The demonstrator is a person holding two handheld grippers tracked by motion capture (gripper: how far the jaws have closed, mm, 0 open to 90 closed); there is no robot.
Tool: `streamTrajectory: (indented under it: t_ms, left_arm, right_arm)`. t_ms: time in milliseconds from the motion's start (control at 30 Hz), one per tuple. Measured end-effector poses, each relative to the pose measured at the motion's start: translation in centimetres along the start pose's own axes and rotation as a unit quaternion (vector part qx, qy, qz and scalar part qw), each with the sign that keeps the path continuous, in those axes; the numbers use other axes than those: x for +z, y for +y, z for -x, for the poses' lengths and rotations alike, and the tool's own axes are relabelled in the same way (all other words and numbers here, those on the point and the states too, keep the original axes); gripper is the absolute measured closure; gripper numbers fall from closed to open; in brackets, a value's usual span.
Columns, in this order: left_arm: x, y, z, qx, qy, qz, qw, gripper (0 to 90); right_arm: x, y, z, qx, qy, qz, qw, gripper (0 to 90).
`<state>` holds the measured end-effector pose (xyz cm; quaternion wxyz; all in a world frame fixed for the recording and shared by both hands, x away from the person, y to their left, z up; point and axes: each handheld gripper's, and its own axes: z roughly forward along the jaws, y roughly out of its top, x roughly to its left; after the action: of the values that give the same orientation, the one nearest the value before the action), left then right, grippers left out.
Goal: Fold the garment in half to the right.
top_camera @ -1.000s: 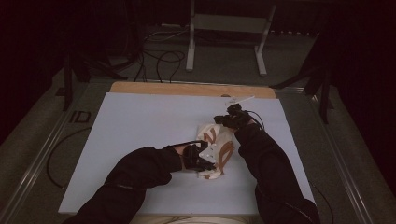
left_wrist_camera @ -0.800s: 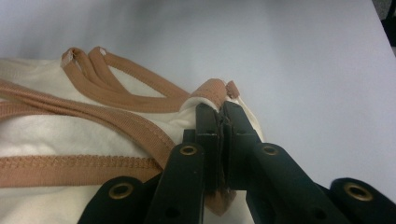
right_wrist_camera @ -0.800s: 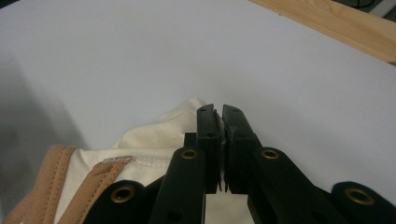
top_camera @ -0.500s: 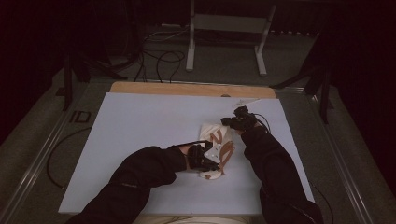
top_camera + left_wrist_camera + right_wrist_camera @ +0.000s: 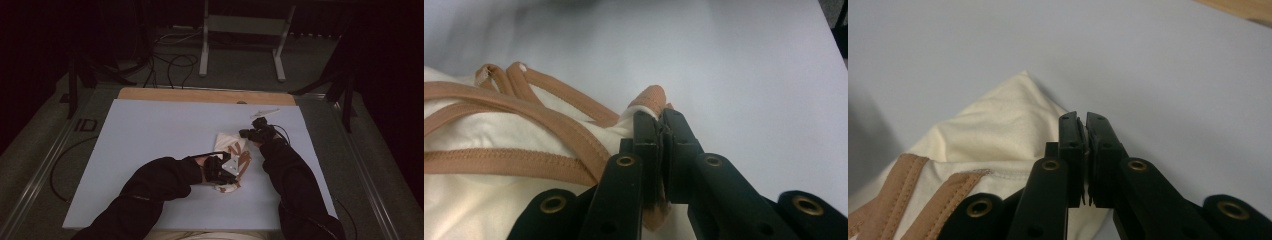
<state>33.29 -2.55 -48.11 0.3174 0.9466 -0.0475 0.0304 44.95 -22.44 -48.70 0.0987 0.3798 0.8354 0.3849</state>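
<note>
A cream cloth [image 5: 227,142] with tan straps lies crumpled on the pale blue table [image 5: 150,140], right of the middle. My left gripper [image 5: 234,178] is at its near end. In the left gripper view the jaws [image 5: 660,117] are shut on a tan-trimmed edge of the cloth [image 5: 499,140], and the strap sticks out past the tips. My right gripper [image 5: 244,134] is at the cloth's far right edge. In the right gripper view its jaws [image 5: 1083,120] are shut with the cream cloth [image 5: 993,120] running under and between them.
A small white object [image 5: 265,112] lies near the table's far right corner. A wooden strip [image 5: 200,95] borders the far edge. Beyond it, on the dark floor, are a metal stand [image 5: 240,30] and cables [image 5: 170,60]. Metal rails run along both sides.
My right gripper has sunk a little toward the table and shifted slightly right, and the cloth's far end went with it. The left gripper has stayed in place.
</note>
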Motion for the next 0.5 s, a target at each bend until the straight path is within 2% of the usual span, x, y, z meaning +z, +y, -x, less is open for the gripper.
streamTrajectory:
  t_ms: [500]
  left_arm:
    - [1.0, -0.2, 0.1, -0.007, -0.005, -0.006, 0.9999, 86.2]
  right_arm:
    - [1.2, -1.5, 0.8, 0.013, -0.002, -0.015, 0.9998, 86.5]
